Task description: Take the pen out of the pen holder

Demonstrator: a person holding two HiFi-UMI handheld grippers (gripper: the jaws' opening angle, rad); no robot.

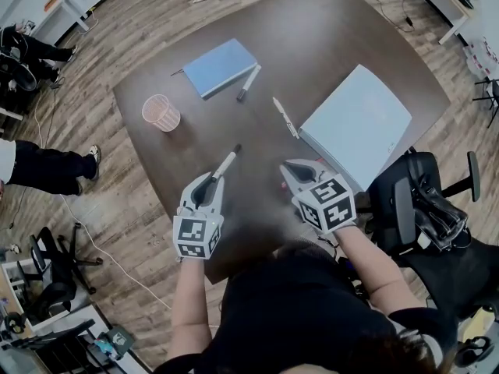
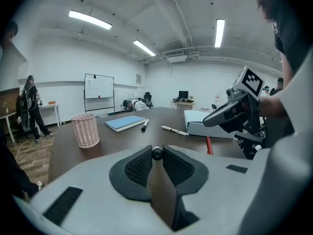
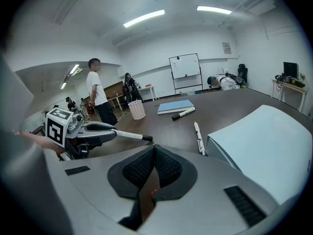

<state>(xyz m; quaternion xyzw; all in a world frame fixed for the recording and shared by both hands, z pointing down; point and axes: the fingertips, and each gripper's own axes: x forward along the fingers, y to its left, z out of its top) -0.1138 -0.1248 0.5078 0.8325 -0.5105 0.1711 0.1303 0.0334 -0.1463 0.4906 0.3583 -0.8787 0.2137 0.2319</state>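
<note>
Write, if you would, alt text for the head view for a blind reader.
Seen from above, the left gripper grips a white black-tipped pen over a dark brown table, the shut right gripper beside it. Farther off are a pink mesh pen holder and a blue notebook.

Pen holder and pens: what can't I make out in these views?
- Inside of the pen holder: too small in the head view; its mesh wall blocks it in both gripper views.
- Barrel of the held pen: the left gripper view shows only its end between the tongs.
- Most of the red pen: left gripper view, near end behind the left gripper.
- Print on the white pen: too small in every view.
</note>
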